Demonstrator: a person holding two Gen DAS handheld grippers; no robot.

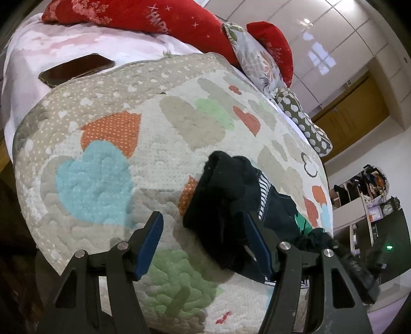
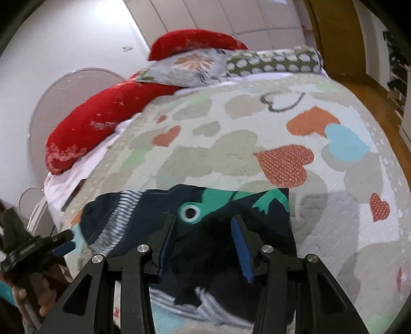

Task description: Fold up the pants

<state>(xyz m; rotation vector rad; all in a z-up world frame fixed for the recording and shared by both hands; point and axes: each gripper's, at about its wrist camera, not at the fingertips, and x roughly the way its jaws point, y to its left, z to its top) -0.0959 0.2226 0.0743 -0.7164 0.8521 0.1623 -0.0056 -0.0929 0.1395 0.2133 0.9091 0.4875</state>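
Pants (image 2: 143, 218) lying on heart-patterned quilt (image 2: 231, 154), near its lower edge; dark navy fabric with a green printed figure and a white-ringed eye, striped grey-white waistband (image 2: 120, 215) toward the left in the right wrist view. Partly folded, bunched in a dark mound at the near side.

Right gripper (image 2: 203, 246) poised directly over the dark mound, blue pads (image 2: 242, 254) apart. Fabric visible between the pads, but pads not pressing on it; whether the tips touch the cloth, cannot tell.

Left gripper (image 1: 203, 246) beside the pants at their dark end, jaws standing wide apart. Dark cloth (image 1: 221, 205) lying between the fingers, against or in front of the right-hand pad (image 1: 257, 246); the other pad over bare quilt. No clamp seen.

In the right wrist view, left gripper (image 2: 36, 251) seen at the lower left edge, held by a hand (image 2: 38, 295).

Head of bed: red pillows (image 1: 143, 15), a floral pillow (image 1: 257, 61), a polka-dot pillow (image 1: 303, 123). Dark phone (image 1: 77, 69) flat on pale sheet (image 1: 51, 43) beyond the quilt, well apart from the pants.
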